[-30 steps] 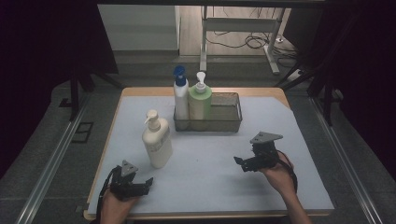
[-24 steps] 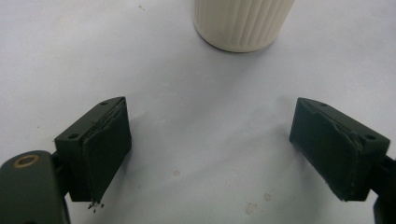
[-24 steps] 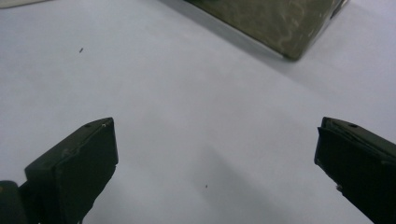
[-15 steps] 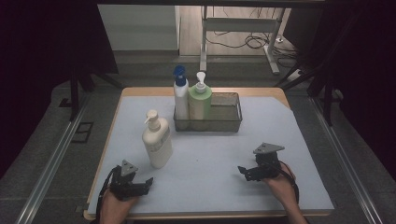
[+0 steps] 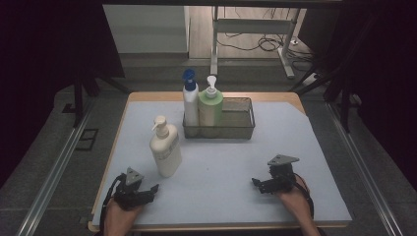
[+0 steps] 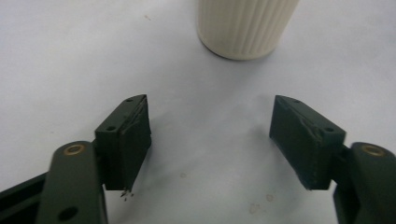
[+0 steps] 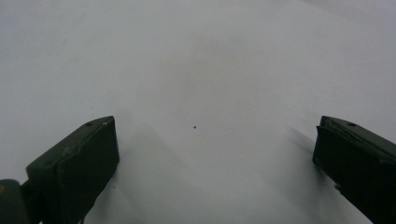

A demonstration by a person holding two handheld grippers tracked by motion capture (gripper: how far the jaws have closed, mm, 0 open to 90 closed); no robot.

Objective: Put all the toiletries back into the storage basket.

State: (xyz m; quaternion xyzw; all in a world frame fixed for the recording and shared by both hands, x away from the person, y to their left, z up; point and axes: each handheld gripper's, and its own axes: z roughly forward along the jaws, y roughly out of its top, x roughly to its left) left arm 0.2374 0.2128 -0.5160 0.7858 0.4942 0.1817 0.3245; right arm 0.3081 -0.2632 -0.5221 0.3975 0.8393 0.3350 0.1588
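Note:
A cream pump bottle (image 5: 165,150) stands upright on the white mat (image 5: 216,162), left of centre; its ribbed base (image 6: 243,25) rises just ahead of my left gripper. My left gripper (image 5: 153,189) (image 6: 210,107) rests low at the front left, jaws pointing right. Its jaws have just been closing but still stand apart, with only bare mat between them. My right gripper (image 5: 255,182) (image 7: 217,126) sits low at the front right, open wide over bare mat. Farther back, a dark mesh basket (image 5: 243,129) holds a white bottle with a blue pump (image 5: 190,101) and a green bottle (image 5: 210,110).
The right half of the basket has no bottles in it. The mat covers a wooden table (image 5: 147,97) with dark floor and metal rails (image 5: 54,182) on both sides. A desk frame and cables (image 5: 260,42) stand beyond the far edge.
My right gripper has sunk toward the mat and come nearer the front edge. The left hand has stayed where it was.

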